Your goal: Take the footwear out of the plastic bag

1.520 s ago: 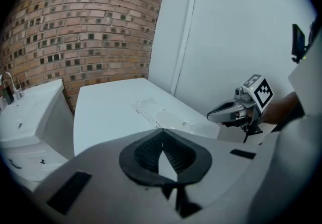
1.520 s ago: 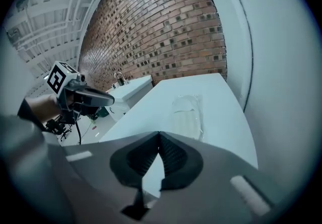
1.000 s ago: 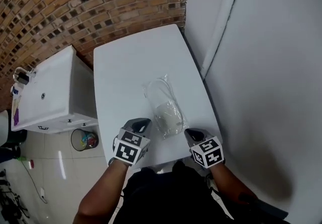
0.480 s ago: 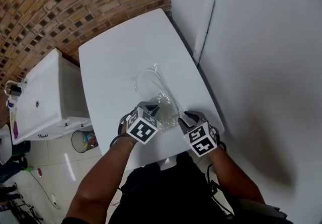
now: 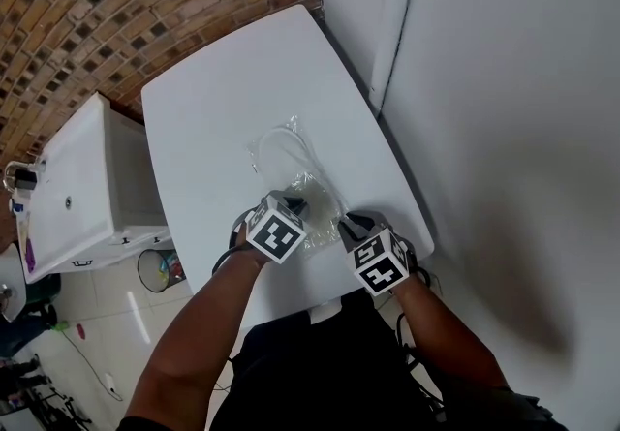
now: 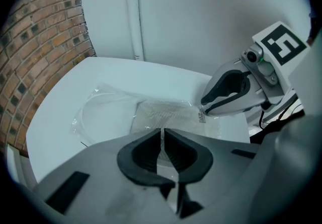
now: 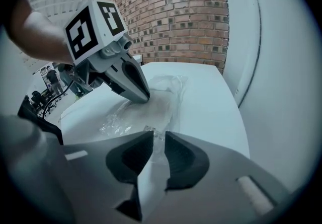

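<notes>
A clear plastic bag [image 5: 283,156] lies on the white table [image 5: 213,109] with pale white footwear [image 5: 318,195] folded inside it. My left gripper [image 5: 295,210] rests at the bag's near left end. Its jaws [image 6: 162,135] are a narrow slit apart and opening, with the bag [image 6: 115,112] and footwear [image 6: 163,115] just ahead. My right gripper [image 5: 349,223] is at the bag's near right corner. Its jaws [image 7: 155,137] stand apart and are closing, with the bag's crinkled edge [image 7: 149,129] at their tips and the pads not pressing on it.
A white cabinet [image 5: 77,187] stands left of the table, with a waste bin [image 5: 155,269] on the floor beside it. A white wall [image 5: 484,129] runs close along the table's right edge, and a brick wall [image 5: 116,3] stands behind. The table's near edge is just under both grippers.
Both grippers have moved forward from the table's near edge onto the near end of the bag, and now face each other across it. The right jaws have come apart.
</notes>
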Demonstrator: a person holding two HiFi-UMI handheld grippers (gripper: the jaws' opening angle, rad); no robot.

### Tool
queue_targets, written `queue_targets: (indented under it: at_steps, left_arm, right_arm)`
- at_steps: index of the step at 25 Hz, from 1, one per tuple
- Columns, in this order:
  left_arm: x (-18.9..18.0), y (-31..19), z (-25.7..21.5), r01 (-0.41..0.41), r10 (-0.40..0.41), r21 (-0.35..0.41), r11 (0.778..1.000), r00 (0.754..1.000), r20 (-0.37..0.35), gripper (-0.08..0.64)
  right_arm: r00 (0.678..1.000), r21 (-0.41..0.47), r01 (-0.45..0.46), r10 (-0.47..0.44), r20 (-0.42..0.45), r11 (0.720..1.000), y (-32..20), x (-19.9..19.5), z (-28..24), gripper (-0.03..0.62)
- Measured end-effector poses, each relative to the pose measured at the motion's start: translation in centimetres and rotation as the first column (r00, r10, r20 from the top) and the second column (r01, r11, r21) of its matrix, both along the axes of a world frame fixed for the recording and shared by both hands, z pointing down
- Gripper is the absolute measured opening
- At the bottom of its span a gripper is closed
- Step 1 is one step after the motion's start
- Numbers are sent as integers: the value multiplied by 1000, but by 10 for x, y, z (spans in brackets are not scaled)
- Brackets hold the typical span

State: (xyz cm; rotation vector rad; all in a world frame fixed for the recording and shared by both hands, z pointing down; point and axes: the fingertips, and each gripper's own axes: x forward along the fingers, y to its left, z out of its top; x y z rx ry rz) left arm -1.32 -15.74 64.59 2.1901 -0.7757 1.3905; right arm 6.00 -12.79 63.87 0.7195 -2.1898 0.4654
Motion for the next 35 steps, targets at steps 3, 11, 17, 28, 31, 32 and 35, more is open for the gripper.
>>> queue_targets:
  at_steps: [3, 11, 17, 28, 31, 32, 35]
  left_arm:
    - [1, 1, 2, 0, 0, -8, 1000, 1000, 8, 28]
    - [0, 1, 4, 16, -16, -23, 1000, 1000, -1, 28]
    - [0, -3, 2, 24, -24, -19, 1000, 1000, -11, 28]
    - [-3, -16, -6, 35, -35, 42, 999, 999, -5, 26]
    - [0, -17, -6, 39, -39, 52, 998, 999, -14, 25]
    - [0, -17, -6, 36, -35, 54, 998, 999, -12, 25]
    - [1, -15, -5, 32, -32, 54, 998, 999, -6, 25]
  right_arm:
    - [1000, 11, -19, 19, 6, 1000, -1, 1, 1, 31]
    - [999, 49, -33, 31, 40, 998, 2, 3, -11, 0]
    - [1000, 58, 4, -5, 23, 998, 12, 6, -16, 0]
    - [1000, 30, 20, -20, 0, 999, 38, 22, -13, 0]
    - [998, 52, 43, -45, 37, 998, 43, 26, -21, 11]
    - [997, 62, 52, -56, 61, 997, 46, 28, -26, 46]
    - [995, 76, 78, -82, 53, 994, 53, 37, -37, 129]
